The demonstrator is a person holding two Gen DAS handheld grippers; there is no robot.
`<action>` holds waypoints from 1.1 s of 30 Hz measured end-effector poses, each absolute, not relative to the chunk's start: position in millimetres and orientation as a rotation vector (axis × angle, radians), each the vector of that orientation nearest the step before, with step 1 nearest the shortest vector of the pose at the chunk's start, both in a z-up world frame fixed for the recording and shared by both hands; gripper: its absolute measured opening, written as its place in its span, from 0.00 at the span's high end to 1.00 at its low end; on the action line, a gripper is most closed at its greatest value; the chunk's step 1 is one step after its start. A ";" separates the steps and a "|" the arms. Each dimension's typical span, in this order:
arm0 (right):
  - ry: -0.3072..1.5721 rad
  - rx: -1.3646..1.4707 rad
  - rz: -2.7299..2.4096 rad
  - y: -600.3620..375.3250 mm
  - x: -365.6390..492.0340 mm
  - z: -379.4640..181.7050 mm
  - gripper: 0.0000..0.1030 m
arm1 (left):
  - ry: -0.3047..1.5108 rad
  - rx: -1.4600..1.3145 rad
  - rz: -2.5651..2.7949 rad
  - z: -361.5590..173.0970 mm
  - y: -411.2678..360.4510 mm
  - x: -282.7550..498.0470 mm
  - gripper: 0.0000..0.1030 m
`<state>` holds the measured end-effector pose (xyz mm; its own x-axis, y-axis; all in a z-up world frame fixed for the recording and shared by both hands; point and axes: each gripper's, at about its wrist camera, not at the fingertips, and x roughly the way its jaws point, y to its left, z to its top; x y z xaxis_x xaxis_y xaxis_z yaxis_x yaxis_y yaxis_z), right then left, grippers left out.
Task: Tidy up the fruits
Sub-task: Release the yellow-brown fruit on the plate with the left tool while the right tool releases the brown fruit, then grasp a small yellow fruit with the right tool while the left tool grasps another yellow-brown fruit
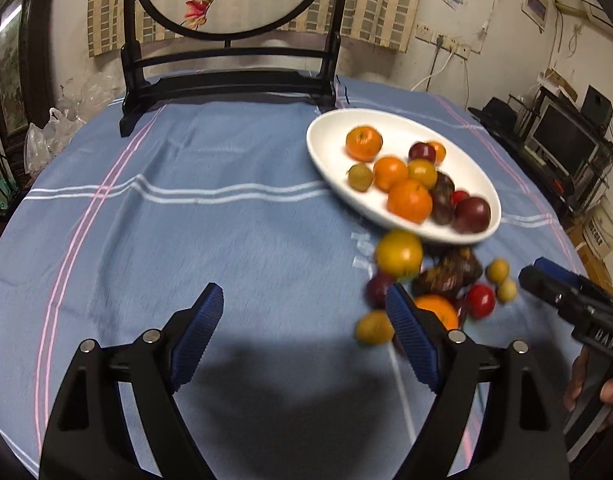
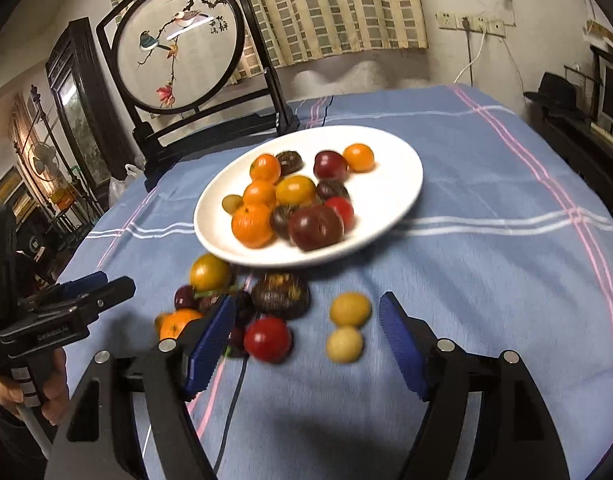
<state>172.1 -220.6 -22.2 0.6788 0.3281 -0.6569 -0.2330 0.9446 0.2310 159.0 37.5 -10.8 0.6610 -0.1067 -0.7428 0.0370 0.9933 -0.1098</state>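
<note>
Fruits [image 2: 266, 320] lie loose near the plate [image 2: 386, 216], just beyond the right gripper's [image 2: 306, 340] released fingers; left gripper [image 1: 306, 336] also released.

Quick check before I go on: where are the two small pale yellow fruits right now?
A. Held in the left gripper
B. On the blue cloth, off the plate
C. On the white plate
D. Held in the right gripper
B. The two pale yellow fruits lie side by side on the blue cloth, nearer than the white plate, ahead of the open right gripper, untouched by its pads.
</note>
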 end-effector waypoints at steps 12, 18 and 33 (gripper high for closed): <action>0.831 0.038 0.308 -209.6 151.8 -38.3 0.27 | 0.884 -0.036 -0.090 -21.6 40.9 135.6 0.20; 0.888 -0.072 0.298 -200.1 151.5 -48.3 0.27 | 0.899 0.028 -0.114 -28.9 25.6 133.9 0.20; 0.895 -0.103 0.215 -211.4 190.2 -51.3 0.77 | 0.942 0.065 -0.142 -39.1 11.1 137.6 0.20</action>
